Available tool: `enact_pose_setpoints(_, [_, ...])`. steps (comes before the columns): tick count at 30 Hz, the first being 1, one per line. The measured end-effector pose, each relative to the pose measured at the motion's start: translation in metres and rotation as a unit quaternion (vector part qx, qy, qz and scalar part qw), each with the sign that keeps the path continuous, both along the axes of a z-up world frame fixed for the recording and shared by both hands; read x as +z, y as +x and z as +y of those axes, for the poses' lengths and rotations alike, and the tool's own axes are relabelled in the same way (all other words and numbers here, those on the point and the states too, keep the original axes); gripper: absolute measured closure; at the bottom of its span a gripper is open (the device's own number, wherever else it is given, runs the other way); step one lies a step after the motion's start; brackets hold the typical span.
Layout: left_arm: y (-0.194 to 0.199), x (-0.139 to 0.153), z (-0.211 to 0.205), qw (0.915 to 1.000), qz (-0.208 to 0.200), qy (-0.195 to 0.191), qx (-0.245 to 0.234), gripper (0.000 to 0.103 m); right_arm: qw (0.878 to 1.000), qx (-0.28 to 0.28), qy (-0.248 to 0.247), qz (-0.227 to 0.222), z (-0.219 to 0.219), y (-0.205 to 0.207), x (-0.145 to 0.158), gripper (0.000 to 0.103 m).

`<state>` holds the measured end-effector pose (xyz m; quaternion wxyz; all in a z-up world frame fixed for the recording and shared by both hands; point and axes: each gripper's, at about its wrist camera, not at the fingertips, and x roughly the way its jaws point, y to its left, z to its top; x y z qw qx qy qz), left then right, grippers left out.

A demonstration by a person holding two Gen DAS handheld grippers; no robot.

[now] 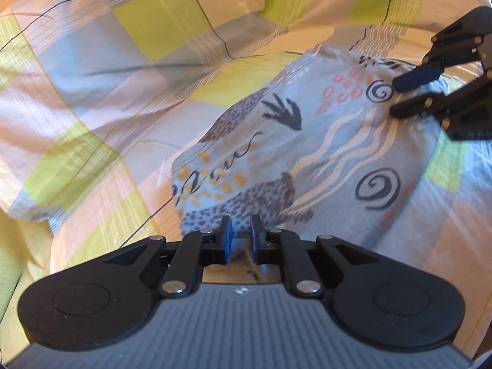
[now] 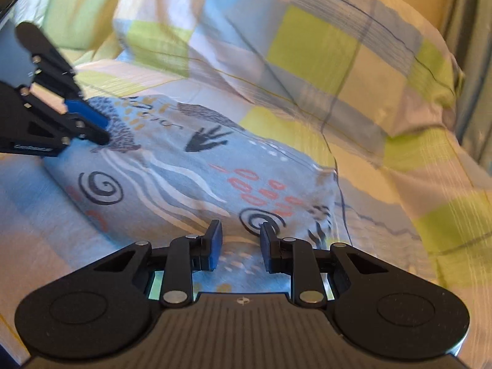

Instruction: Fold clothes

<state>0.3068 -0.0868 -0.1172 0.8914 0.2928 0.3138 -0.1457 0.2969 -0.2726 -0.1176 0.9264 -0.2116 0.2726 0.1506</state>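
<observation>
Looking forward and down along each gripper's fingers, close above the checked bedding (image 1: 129,70), sharing the patterned garment (image 1: 307,141) from opposite ends.

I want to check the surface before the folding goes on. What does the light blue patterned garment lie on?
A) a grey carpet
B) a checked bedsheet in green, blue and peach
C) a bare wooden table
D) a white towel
B: the light blue patterned garment rests on the checked bedsheet, whose coloured squares surround it in both views.
</observation>
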Motion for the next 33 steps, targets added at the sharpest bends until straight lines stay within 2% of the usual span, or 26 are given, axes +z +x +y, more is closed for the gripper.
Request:
enact_pose_setpoints(12, [-0.002,0.001,0.001,0.9998,0.002,0.018,0.000,0.093,0.997,-0.058,0.040,0.007,-0.034,-0.004,0.003,0.073])
enact_pose_setpoints(16, [-0.007,0.003,0.006,0.9995,0.002,0.030,-0.003,0.093,0.995,-0.083,0.059,0.009,-0.048,-0.009,0.007,0.064])
enact_pose_setpoints(20, [-0.022,0.008,0.018,0.9983,-0.002,0.058,0.009,0.092,0.991,-0.131,0.040,-0.007,-0.061,-0.019,0.008,0.065])
enact_pose_setpoints(22, [-0.037,0.015,0.022,0.9984,-0.016,0.053,0.008,0.092,0.989,-0.141,0.048,-0.021,-0.068,-0.025,0.011,0.065])
enact_pose_setpoints(24, [-0.052,0.020,0.018,0.9992,-0.023,0.031,-0.007,0.092,0.990,-0.119,0.055,-0.052,-0.062,-0.035,0.018,0.064])
enact_pose_setpoints(27, [-0.062,0.013,0.002,0.9987,-0.023,0.026,-0.037,0.090,0.995,-0.053,0.049,-0.075,-0.036,-0.048,0.022,0.066])
enact_pose_setpoints(30, [-0.060,-0.001,-0.002,0.9988,-0.012,0.025,-0.039,0.090,0.998,-0.009,0.023,-0.049,-0.015,-0.047,0.011,0.067])
enact_pose_setpoints(32, [-0.059,-0.005,0.004,0.9990,-0.015,0.024,-0.033,0.090,0.999,-0.024,0.030,-0.018,-0.022,-0.038,0.005,0.068])
enact_pose_setpoints(33, [-0.058,-0.003,0.008,0.9992,-0.013,0.023,-0.031,0.090,0.998,-0.041,0.053,-0.004,-0.032,-0.034,0.005,0.068])
